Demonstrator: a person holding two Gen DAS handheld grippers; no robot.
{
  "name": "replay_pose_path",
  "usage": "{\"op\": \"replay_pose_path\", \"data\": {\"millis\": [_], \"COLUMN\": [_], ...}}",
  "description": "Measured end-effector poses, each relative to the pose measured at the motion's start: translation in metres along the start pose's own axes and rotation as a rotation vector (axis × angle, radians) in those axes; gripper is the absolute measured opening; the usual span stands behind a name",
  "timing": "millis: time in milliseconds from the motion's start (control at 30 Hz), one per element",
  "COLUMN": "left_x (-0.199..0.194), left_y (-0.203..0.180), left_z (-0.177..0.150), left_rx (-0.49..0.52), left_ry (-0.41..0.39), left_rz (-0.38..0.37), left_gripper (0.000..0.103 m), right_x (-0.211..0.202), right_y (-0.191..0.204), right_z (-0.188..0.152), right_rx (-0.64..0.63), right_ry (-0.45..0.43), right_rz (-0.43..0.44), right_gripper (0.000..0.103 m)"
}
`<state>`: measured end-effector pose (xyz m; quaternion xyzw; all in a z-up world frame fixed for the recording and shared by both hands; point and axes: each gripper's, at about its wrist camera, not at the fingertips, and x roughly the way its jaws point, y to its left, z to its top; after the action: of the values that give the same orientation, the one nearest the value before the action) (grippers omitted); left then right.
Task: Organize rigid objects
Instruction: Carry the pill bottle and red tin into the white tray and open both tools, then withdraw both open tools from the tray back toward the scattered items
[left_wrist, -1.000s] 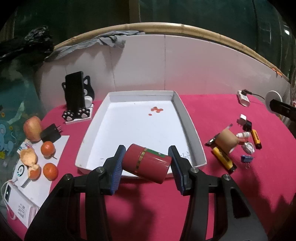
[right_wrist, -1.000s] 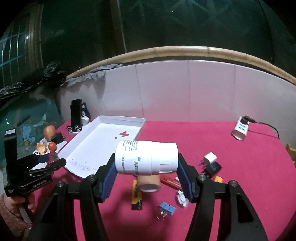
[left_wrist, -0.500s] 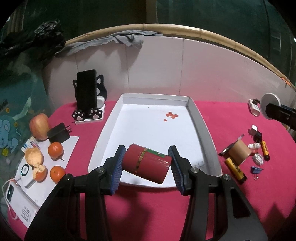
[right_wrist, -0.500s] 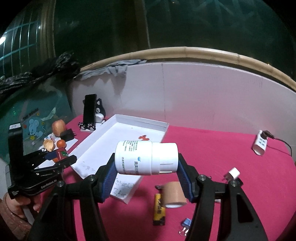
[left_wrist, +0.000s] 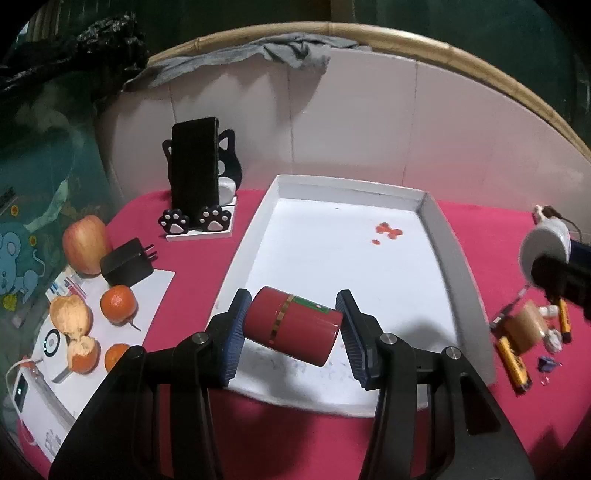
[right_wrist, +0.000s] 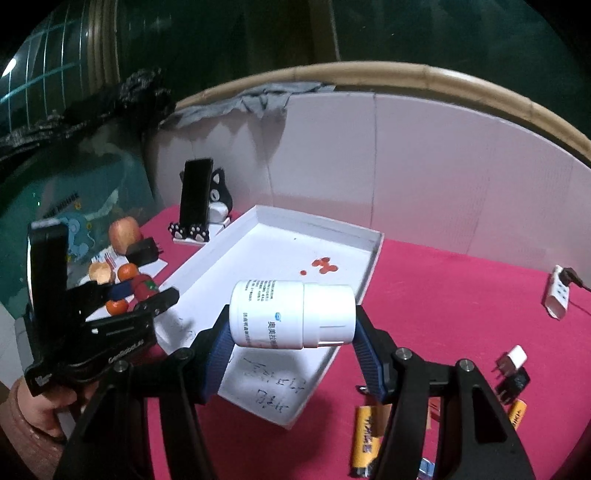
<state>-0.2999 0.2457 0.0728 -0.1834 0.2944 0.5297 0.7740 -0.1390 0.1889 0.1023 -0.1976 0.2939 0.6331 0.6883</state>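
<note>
My left gripper (left_wrist: 292, 332) is shut on a red tin with a gold band (left_wrist: 291, 325), held sideways above the near end of the white tray (left_wrist: 455, 266). My right gripper (right_wrist: 291, 345) is shut on a white pill bottle (right_wrist: 291, 319), held sideways above the tray's near right corner (right_wrist: 371, 258). The left gripper with the red tin (right_wrist: 144, 287) shows in the right wrist view; the white bottle (left_wrist: 543, 247) shows at the right edge of the left wrist view.
Red spots (left_wrist: 386, 230) mark the tray floor. A phone on a cat stand (left_wrist: 195, 184), an apple (left_wrist: 85, 243), a black charger (left_wrist: 127, 261) and oranges (left_wrist: 118, 303) lie left. A tape roll (left_wrist: 524, 326), yellow lighters (right_wrist: 364, 439), plugs (right_wrist: 511, 367) and a power strip (right_wrist: 557, 295) lie right.
Both grippers have moved left and forward toward the tray with their objects still held. The tray looks larger, and the right gripper has left the pile of small items behind.
</note>
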Motion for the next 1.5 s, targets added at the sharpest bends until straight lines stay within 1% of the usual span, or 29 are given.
{"op": "replay_pose_path", "data": {"millis": [167, 300, 667, 933, 1100, 1133, 1167, 1233, 1267, 1300, 1333, 1433, 1500], "left_x": [0.023, 0.04, 0.073, 0.079, 0.077, 0.075, 0.073, 0.069, 0.066, 0.065, 0.063, 0.056, 0.05], "left_y": [0.002, 0.0, -0.009, -0.009, -0.009, -0.009, -0.007, -0.005, -0.003, -0.002, 0.001, 0.006, 0.008], "left_z": [0.006, 0.007, 0.003, 0.003, 0.004, 0.005, 0.007, 0.009, 0.01, 0.011, 0.012, 0.011, 0.01], "left_rx": [-0.002, -0.011, -0.011, -0.015, -0.012, -0.016, -0.023, -0.038, -0.045, -0.051, -0.064, -0.094, -0.109], "left_ry": [0.036, 0.075, 0.149, 0.157, 0.15, 0.144, 0.134, 0.109, 0.096, 0.09, 0.09, 0.066, 0.045], "left_rz": [0.018, 0.016, 0.014, 0.022, 0.027, 0.025, 0.022, 0.031, 0.034, 0.033, 0.031, 0.04, 0.051], "left_gripper": [0.047, 0.047, 0.048, 0.048, 0.049, 0.055, 0.075, 0.093, 0.094, 0.094, 0.094, 0.094, 0.094], "right_x": [0.027, 0.047, 0.078, 0.086, 0.086, 0.086, 0.085, 0.084, 0.083, 0.082, 0.08, 0.072, 0.068], "right_y": [0.011, 0.018, 0.017, 0.017, 0.017, 0.017, 0.018, 0.018, 0.018, 0.019, 0.019, 0.022, 0.023], "right_z": [-0.002, -0.005, -0.011, -0.013, -0.014, -0.014, -0.014, -0.013, -0.013, -0.012, -0.012, -0.013, -0.014], "right_rx": [-0.023, -0.046, -0.055, -0.068, -0.063, -0.063, -0.061, -0.057, -0.056, -0.058, -0.06, -0.08, -0.092], "right_ry": [0.054, 0.089, 0.128, 0.133, 0.12, 0.118, 0.114, 0.1, 0.093, 0.088, 0.074, 0.029, 0.025], "right_rz": [-0.001, -0.013, -0.051, -0.073, -0.08, -0.078, -0.077, -0.077, -0.08, -0.086, -0.093, -0.106, -0.116], "right_gripper": [0.061, 0.061, 0.061, 0.061, 0.061, 0.062, 0.062, 0.062, 0.063, 0.076, 0.09, 0.103, 0.103]}}
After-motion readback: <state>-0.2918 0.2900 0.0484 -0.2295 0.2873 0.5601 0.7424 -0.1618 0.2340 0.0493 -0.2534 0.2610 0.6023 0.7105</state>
